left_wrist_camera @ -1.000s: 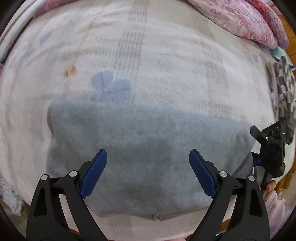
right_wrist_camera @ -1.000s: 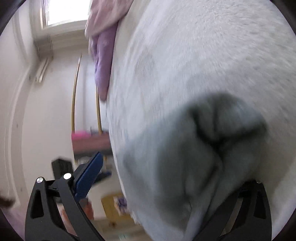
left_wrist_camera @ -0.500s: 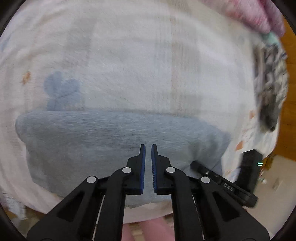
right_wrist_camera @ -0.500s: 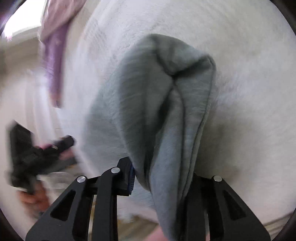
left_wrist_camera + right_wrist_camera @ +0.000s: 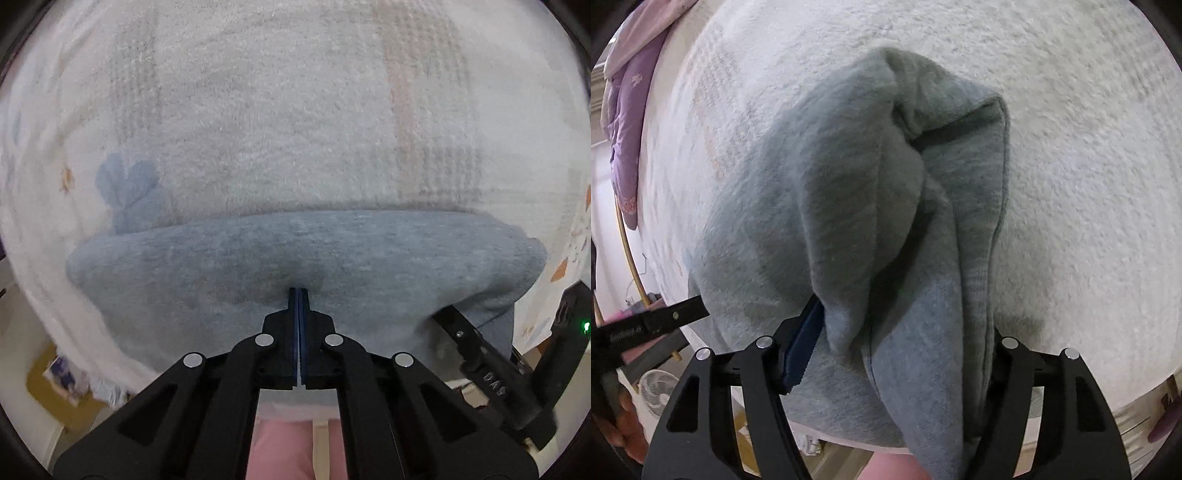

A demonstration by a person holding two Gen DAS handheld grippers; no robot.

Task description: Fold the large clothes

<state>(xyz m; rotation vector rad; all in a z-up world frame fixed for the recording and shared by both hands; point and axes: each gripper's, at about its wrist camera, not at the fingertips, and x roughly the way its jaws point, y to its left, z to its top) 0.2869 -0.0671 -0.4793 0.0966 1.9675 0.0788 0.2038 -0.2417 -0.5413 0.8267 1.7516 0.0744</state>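
The left gripper (image 5: 298,295) has its fingers pressed together, tips against the folded grey garment (image 5: 258,266). The right gripper's (image 5: 894,347) fingers, just opening, stand apart around a bunched fold. The garment lies at the near edge of a bed's pale fleece blanket (image 5: 280,122).

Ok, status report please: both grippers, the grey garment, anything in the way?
Left gripper shut, tips on grey garment. Right gripper just reopening, bunched end of the garment between its jaws. Nothing in the way on white blanket.
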